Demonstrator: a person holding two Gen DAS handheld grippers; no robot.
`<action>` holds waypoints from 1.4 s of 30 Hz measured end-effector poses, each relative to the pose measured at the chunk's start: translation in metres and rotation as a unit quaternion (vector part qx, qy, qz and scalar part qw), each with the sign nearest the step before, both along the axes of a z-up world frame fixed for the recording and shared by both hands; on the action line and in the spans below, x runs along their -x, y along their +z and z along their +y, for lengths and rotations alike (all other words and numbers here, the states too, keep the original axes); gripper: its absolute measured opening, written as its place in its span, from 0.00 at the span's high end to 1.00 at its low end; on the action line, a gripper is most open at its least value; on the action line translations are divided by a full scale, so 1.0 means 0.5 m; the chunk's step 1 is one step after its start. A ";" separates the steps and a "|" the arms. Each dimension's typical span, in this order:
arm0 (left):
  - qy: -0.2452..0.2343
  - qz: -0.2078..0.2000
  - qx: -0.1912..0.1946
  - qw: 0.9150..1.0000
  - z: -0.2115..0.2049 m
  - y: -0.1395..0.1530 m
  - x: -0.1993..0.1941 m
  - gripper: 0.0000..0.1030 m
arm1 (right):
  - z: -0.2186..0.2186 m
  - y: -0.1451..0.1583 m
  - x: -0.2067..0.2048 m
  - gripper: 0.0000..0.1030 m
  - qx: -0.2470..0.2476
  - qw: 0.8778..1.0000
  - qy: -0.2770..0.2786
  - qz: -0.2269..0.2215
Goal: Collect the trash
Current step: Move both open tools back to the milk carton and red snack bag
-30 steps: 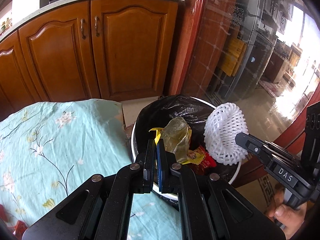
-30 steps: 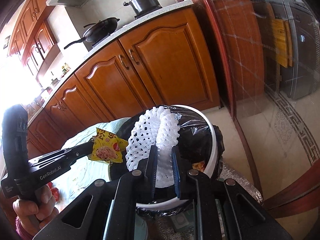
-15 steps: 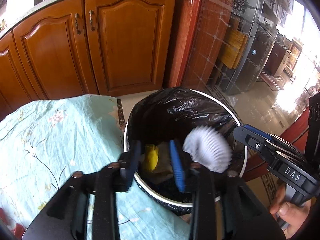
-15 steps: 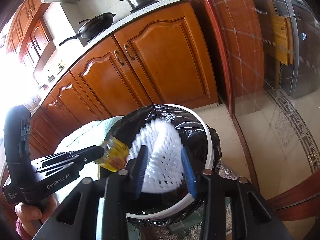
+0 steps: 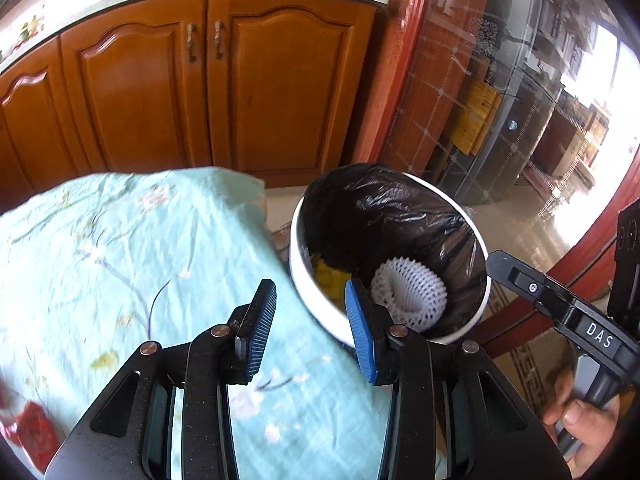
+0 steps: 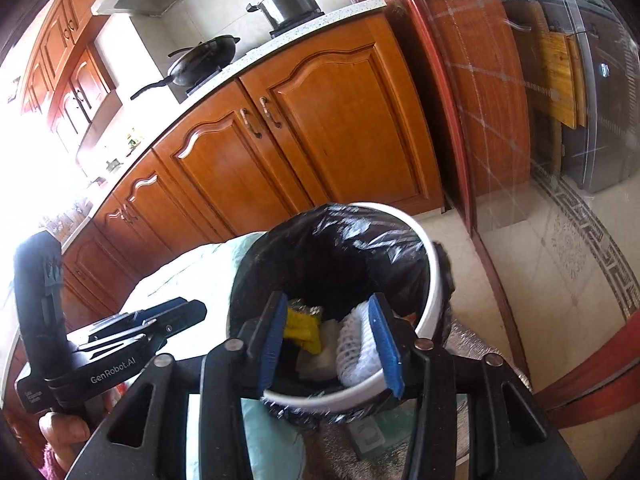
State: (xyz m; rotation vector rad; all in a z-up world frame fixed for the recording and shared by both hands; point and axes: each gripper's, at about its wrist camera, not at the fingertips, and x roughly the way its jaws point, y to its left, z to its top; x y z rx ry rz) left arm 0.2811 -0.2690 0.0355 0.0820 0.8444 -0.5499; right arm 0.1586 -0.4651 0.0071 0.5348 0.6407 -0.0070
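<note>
A white trash bin (image 5: 310, 296) with a black liner (image 5: 384, 216) stands beside the table. Inside lie a white foam fruit net (image 5: 408, 292) and a yellow snack wrapper (image 5: 326, 274). My left gripper (image 5: 310, 328) is open and empty, over the table edge at the bin's left rim. My right gripper (image 6: 330, 344) is open and empty just above the bin (image 6: 430, 292); the net (image 6: 354, 346) and wrapper (image 6: 302, 328) show between its fingers. The right gripper also shows at the right of the left wrist view (image 5: 560, 304).
A light blue flowered tablecloth (image 5: 120, 264) covers the table left of the bin. Something red (image 5: 34, 428) lies at its near left corner. Wooden kitchen cabinets (image 5: 248, 88) stand behind. A glass door with a red frame (image 6: 440, 92) is to the right.
Both grippers opened and dropped the wrapper and the foam net into the bin. The left gripper then pulled back left over the table; the right rose slightly above the bin.
</note>
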 end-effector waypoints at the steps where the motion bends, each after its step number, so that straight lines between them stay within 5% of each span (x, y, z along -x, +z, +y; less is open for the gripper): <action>1: 0.006 0.004 0.004 1.000 0.016 -0.004 0.007 0.66 | 0.009 -0.001 0.006 0.50 -0.002 1.000 0.002 -0.001; 9: 0.055 0.019 0.031 0.998 0.152 -0.017 0.068 0.65 | 0.093 -0.007 0.047 0.33 -0.023 0.999 0.028 -0.013; 31: 0.206 0.047 0.048 0.976 0.504 -0.067 0.174 0.62 | 0.350 -0.028 0.058 0.32 -0.036 0.987 0.154 0.008; 42: 0.258 0.022 0.062 0.964 0.617 -0.034 0.182 0.57 | 0.465 -0.014 0.033 0.32 -0.026 0.976 0.215 0.009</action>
